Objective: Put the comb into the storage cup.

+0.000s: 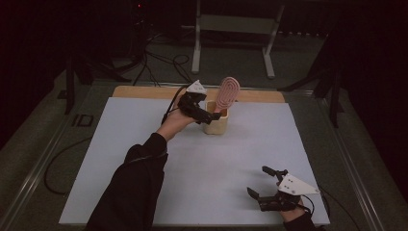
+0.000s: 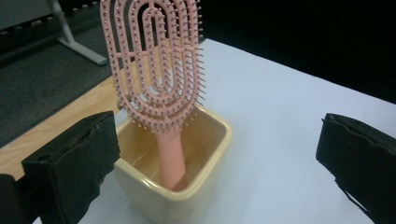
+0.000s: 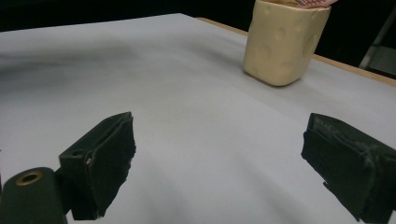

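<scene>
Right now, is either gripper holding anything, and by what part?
Nothing is held. The left gripper is open beside the cup, with the brush standing handle-down in it. The right gripper is open over bare table.

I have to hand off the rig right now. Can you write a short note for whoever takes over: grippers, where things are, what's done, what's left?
Left gripper: open, at the cream cup, jaws either side of it, gripping nothing.
Right gripper: open, holding nothing, low over the white mat at the near right corner.
Pink hairbrush: stands handle-down in the cup, leaning, head well above the rim. Cup sits upright near the mat's far edge.
Done: brush is in the cup.
Left: probably just draw the left gripper back without knocking the cup.
</scene>
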`<state>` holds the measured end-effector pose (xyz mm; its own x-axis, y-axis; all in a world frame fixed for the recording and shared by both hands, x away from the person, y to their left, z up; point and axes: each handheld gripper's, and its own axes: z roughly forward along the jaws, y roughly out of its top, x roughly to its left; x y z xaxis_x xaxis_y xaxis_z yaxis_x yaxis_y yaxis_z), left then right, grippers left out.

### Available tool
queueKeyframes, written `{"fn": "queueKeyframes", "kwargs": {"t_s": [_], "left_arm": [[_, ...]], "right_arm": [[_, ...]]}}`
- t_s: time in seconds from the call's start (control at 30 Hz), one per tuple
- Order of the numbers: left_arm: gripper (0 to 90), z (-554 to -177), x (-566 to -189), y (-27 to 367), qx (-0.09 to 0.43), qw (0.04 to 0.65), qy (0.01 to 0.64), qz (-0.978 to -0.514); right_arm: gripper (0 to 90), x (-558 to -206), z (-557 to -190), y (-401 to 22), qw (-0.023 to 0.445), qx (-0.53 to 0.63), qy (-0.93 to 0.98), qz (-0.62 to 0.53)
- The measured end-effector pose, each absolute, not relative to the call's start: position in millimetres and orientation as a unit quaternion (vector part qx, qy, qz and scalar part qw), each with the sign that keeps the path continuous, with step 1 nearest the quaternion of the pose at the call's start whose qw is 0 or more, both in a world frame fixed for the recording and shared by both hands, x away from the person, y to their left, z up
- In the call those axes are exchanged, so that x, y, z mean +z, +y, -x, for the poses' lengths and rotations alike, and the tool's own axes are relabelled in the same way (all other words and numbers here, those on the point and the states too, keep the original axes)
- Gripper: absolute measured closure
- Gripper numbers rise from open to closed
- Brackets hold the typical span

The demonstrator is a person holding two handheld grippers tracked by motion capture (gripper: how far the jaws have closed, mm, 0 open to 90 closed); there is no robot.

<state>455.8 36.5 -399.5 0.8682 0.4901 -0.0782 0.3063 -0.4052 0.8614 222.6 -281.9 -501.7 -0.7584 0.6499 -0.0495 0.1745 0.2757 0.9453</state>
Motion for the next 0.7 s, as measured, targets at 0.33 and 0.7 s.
{"fn": "queueKeyframes", "kwargs": {"t_s": [0.33, 0.7], "left_arm": [[0.0, -447, -394, 52, 0.07, 0.494, 0.225, -0.837], [0.0, -436, -398, 69, 0.059, 0.494, 0.219, -0.839]], "right_arm": [[9.1, -502, -223, -281, 0.223, 0.538, 0.768, -0.266], [9.1, -501, -223, -280, 0.222, 0.536, 0.77, -0.265]]}}
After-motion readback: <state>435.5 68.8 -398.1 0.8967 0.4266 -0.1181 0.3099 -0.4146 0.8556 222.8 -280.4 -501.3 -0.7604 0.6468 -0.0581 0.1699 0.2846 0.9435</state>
